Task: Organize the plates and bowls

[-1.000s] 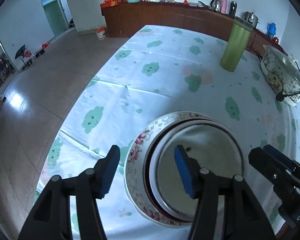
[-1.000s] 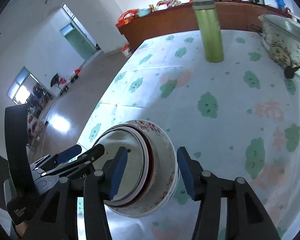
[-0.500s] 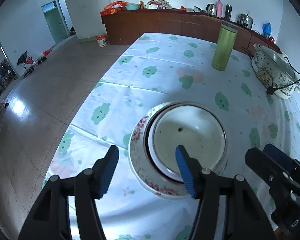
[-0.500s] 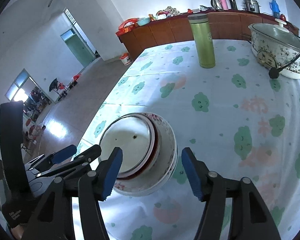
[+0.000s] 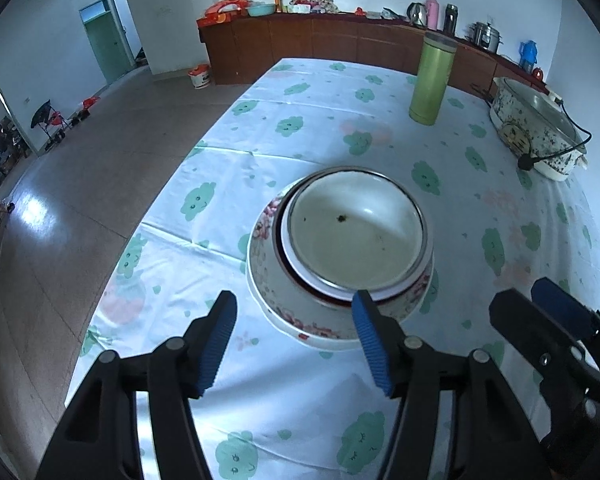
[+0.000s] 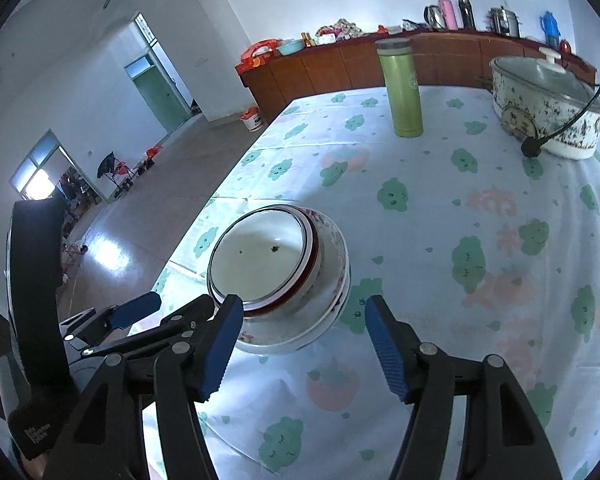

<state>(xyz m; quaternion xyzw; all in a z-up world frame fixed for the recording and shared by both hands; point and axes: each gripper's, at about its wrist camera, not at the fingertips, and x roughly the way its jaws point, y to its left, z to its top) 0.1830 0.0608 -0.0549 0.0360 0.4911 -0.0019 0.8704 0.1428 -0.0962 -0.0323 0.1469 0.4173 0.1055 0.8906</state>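
Jaws of both the left gripper (image 5: 294, 340) and the right gripper (image 6: 302, 350) stand open and empty, the right pair having just been widening, each just short of the nested stack of bowls (image 5: 340, 256) that sits on the bench (image 5: 480, 220), well in front of the green flask (image 5: 432, 80). Judging the stack finished, I would draw both grippers straight away from it without brushing its floral outer rim.

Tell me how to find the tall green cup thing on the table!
Look at the table with the cloud-patterned cloth. At its far end, near the brown cabinets, stands the green flask, left of the speckled pot. It is the only tall, upright thing there; the bowls sit low, near the grippers.
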